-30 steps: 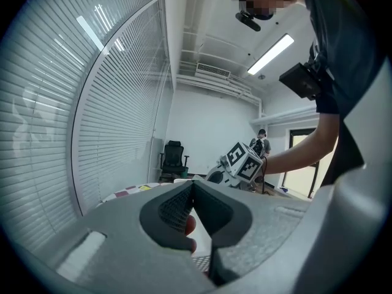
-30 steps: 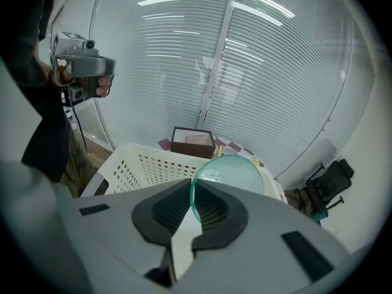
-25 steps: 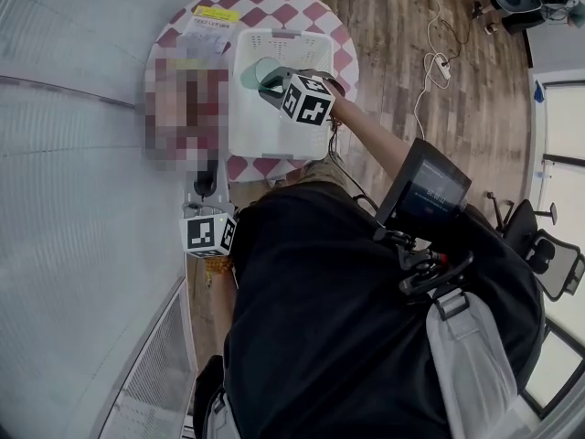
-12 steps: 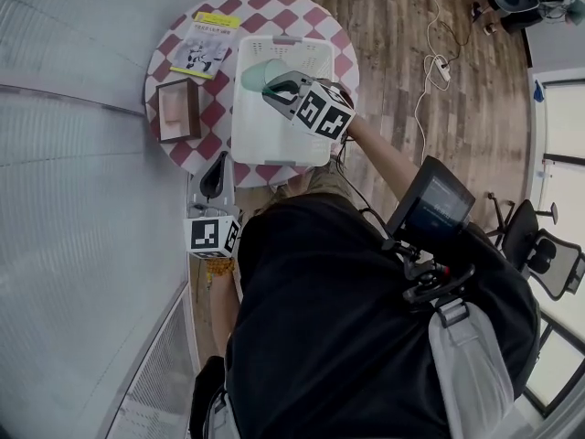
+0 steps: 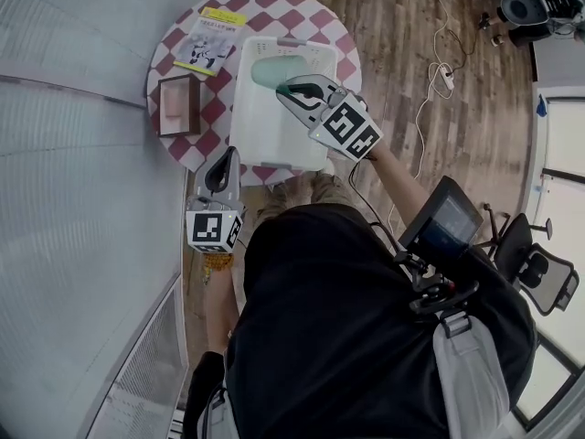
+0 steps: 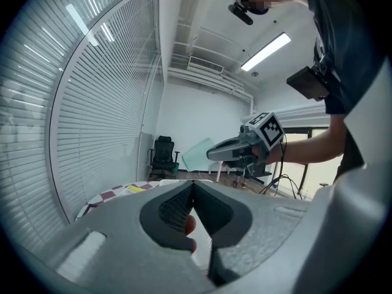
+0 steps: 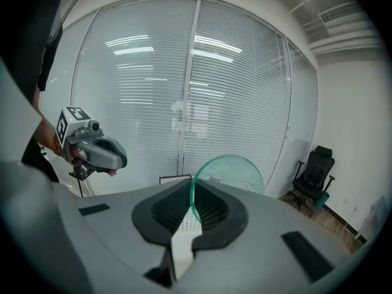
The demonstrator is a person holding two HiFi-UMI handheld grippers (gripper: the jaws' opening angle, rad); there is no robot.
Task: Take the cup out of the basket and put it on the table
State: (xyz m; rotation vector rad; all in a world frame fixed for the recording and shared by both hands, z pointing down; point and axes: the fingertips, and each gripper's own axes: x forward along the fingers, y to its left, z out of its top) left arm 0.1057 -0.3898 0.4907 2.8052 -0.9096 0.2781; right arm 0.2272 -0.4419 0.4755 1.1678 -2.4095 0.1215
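Note:
A translucent green cup [image 5: 271,69] hangs tilted over the far end of the white basket [image 5: 265,140], held by its rim. My right gripper [image 5: 287,88] is shut on the green cup; in the right gripper view the rim of the cup [image 7: 229,171] runs down between the jaws of the right gripper [image 7: 192,193]. My left gripper [image 5: 225,156] hovers at the table's near edge, left of the basket. In the left gripper view the left gripper [image 6: 193,190] has its jaws together with nothing held, and the right gripper [image 6: 228,149] carries the cup [image 6: 197,155] ahead.
The round table [image 5: 340,58] has a red and white chequered cloth. A brown box [image 5: 178,105] and a booklet [image 5: 209,43] lie left of the basket. A glass wall with blinds [image 5: 64,154] stands at the left. Cables [image 5: 431,71] lie on the wood floor.
The right gripper has risen with the cup, lifting it higher over the basket. The left gripper has moved up to the table's near edge.

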